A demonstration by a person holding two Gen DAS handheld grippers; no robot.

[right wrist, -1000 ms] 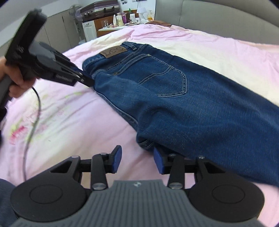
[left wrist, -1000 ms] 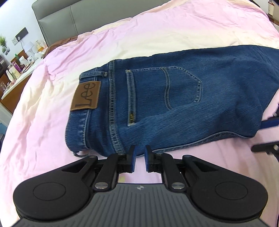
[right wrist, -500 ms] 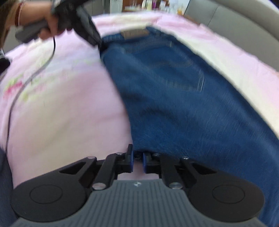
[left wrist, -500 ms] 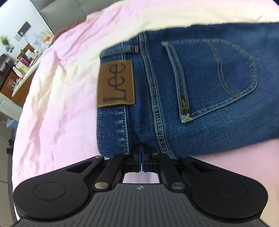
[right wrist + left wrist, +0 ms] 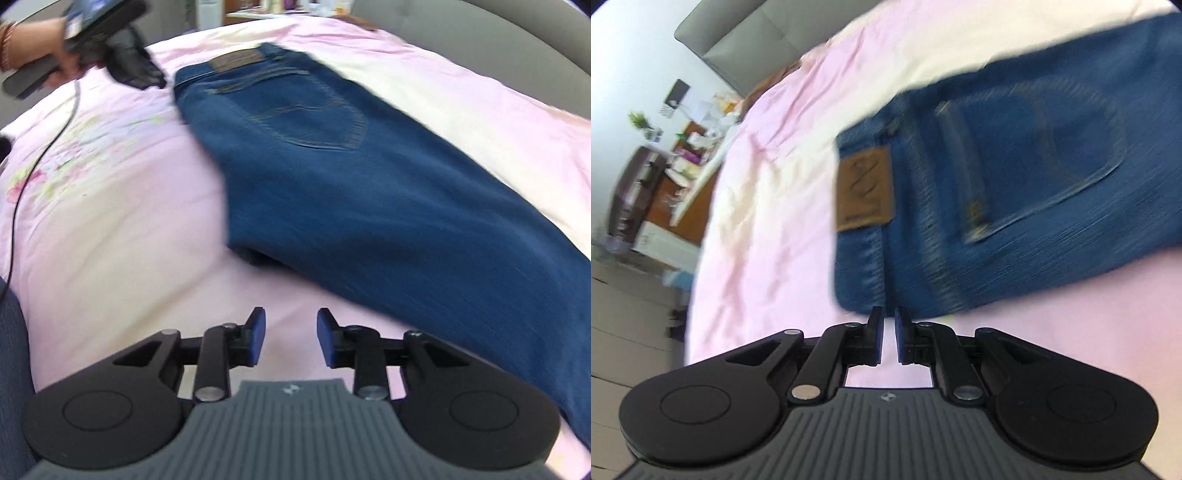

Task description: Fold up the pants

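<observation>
Blue-padded left gripper (image 5: 889, 332) at the bottom of its own view, jaws narrow but parting, nothing between them, tips just short of the near waistband edge of the blue denim pants (image 5: 1015, 206). Seen also from the right wrist view, at upper left, gripped by a person's hand (image 5: 61, 55), nose right beside the waistband corner; contact impossible to judge through the blur. Thin black cable (image 5: 44, 155) trailing down from it across the bedding.

Blue-padded right gripper (image 5: 287, 334) over bare bedding, jaws moderately apart and widening, empty, near but clear of the folded lower edge of the pants.

Pants lying flat on the pink and cream bedspread (image 5: 768, 229), back side up, with a brown leather waistband patch (image 5: 866, 188) and a stitched back pocket (image 5: 1045, 166) showing; waist toward the left gripper, leg stretching away to the right edge of the right wrist view.

Grey padded headboard (image 5: 746, 40) beyond the bed. Cluttered wooden side table (image 5: 690, 147) past the bed's far corner, blurred.
</observation>
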